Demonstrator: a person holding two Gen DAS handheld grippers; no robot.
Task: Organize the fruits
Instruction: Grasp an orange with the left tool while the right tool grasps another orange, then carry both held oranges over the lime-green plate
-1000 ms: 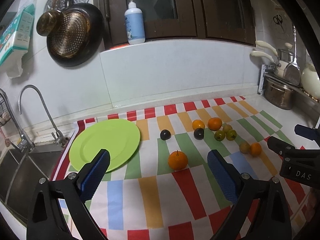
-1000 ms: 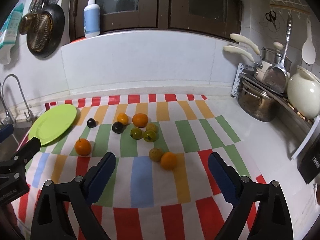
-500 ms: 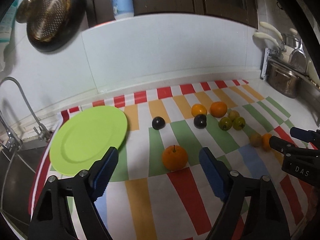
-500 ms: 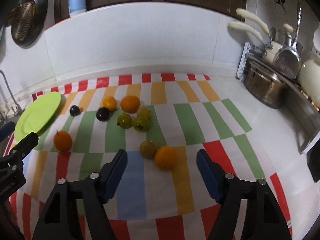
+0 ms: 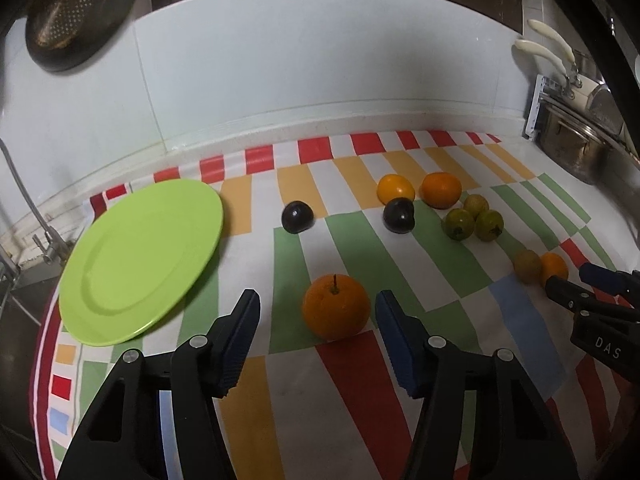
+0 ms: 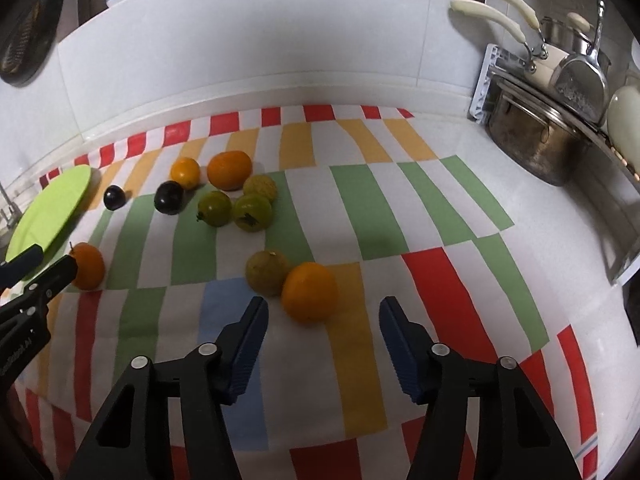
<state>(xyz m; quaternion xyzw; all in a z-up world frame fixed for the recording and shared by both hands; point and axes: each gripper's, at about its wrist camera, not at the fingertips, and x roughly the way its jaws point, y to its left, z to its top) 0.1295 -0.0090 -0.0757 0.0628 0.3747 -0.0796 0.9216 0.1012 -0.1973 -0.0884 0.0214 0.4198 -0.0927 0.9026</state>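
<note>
Several fruits lie on a striped cloth point(image 5: 360, 400). My left gripper point(image 5: 316, 312) is open, its fingers on either side of an orange with a stem point(image 5: 335, 306), close but apart from it. A green plate point(image 5: 140, 256) lies empty to its left. My right gripper point(image 6: 322, 316) is open just in front of another orange point(image 6: 309, 291), which touches a brownish-green fruit point(image 6: 266, 271). Farther back lie two dark plums point(image 6: 169, 197), green fruits point(image 6: 252, 212) and two more oranges point(image 6: 229, 170).
A steel pot point(image 6: 536, 148) and a rack with utensils stand at the right. A faucet and sink point(image 5: 24, 240) are at the left, beyond the plate. A pan point(image 5: 76, 12) hangs on the white back wall.
Both grippers have moved down and forward toward the cloth. The stemmed orange now sits between the left fingers, and the right gripper has closed in on its orange.
</note>
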